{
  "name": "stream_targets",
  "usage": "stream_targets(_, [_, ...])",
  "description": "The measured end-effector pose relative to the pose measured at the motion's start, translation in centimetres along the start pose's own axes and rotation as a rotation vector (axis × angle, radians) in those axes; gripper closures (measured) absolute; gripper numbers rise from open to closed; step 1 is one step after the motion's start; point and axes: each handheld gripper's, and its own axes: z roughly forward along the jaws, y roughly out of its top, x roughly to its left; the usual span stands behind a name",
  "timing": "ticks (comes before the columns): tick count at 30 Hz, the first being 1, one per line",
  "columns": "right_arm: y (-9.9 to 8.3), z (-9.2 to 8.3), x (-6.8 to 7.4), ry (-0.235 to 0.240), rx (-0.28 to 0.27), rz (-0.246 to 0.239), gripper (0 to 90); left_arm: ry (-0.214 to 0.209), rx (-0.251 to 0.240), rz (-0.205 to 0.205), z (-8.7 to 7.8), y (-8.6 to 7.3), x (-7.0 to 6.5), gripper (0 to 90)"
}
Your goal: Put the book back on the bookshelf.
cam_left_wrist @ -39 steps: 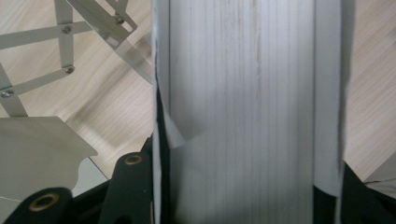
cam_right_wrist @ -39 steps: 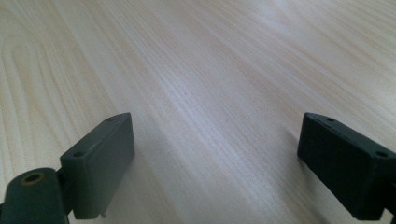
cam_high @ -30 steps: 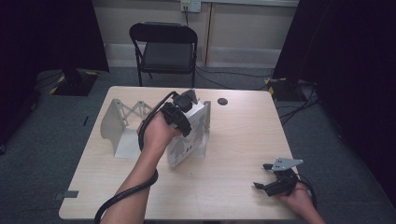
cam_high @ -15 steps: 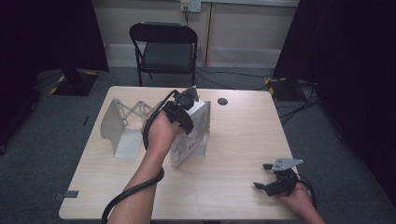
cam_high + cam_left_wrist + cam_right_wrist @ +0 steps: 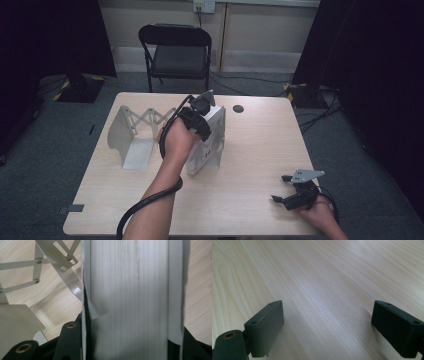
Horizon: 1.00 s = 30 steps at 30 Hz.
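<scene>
1. The white book [image 5: 210,145] stands upright near the table's [image 5: 260,150] centre, its long axis running from about 7 o'clock to 1 o'clock in the high view, and it leans a little.
2. The left gripper [image 5: 200,112] comes down on the book's top edge, so the book lies straight below its fingers; this hand is much nearer than the other one.
3. In the left gripper view the page block [image 5: 130,300] sits between the two black jaws, which are closed against both covers and hold it.
4. At 9 o'clock from the book, just beside it, stands the expandable metal bookend rack [image 5: 132,132] with its scissor links.
5. The right gripper [image 5: 292,192] rests at 4 o'clock, well apart, with jaws spread wide and nothing between them, only bare wood.
</scene>
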Motion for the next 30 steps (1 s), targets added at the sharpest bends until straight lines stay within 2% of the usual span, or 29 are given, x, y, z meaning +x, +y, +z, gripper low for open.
stream_targets(4, [0.0,0.0,0.0,0.0,0.0,0.0,10.2,0.006,-0.002,0.001,0.2,0.2,-0.3,53.5])
stream_targets(7, [0.0,0.0,0.0,0.0,0.0,0.0,10.2,-0.004,-0.005,-0.023,0.4,0.3,-0.2,53.5])
stream_targets(8, [0.0,0.0,0.0,0.0,0.001,0.0,10.2,0.0,0.0,-0.017,0.3,0.3,0.0,53.5])
stream_targets(11, [0.0,0.0,0.0,0.0,0.0,0.0,10.2,0.001,0.003,-0.039,0.5,0.3,0.2,53.5])
stream_targets(14, [0.0,0.0,0.0,0.0,0.001,0.001,10.2,0.006,0.008,-0.042,0.6,0.4,0.2,53.5])
stream_targets(16, [0.0,0.0,0.0,0.0,0.0,0.0,10.2,0.004,0.006,-0.056,0.7,0.4,0.3,53.5])
stream_targets(17, [0.0,0.0,0.0,0.0,0.0,0.0,10.2,0.005,0.003,-0.045,0.7,0.4,0.5,53.5])
stream_targets(19, [0.0,0.0,0.0,0.0,0.0,0.0,10.2,0.002,-0.008,-0.063,0.8,0.3,0.6,53.5])
stream_targets(26, [0.0,0.0,0.0,-0.001,0.0,0.0,10.2,0.02,-0.011,-0.089,1.0,0.5,0.7,53.5])
stream_targets(27, [0.0,0.0,0.0,-0.001,0.0,0.0,10.2,0.025,-0.015,-0.08,1.0,0.5,0.9,53.5])
stream_targets(30, [0.0,0.0,0.0,-0.001,0.0,0.0,10.2,0.03,-0.016,-0.098,1.1,0.6,0.9,53.6])
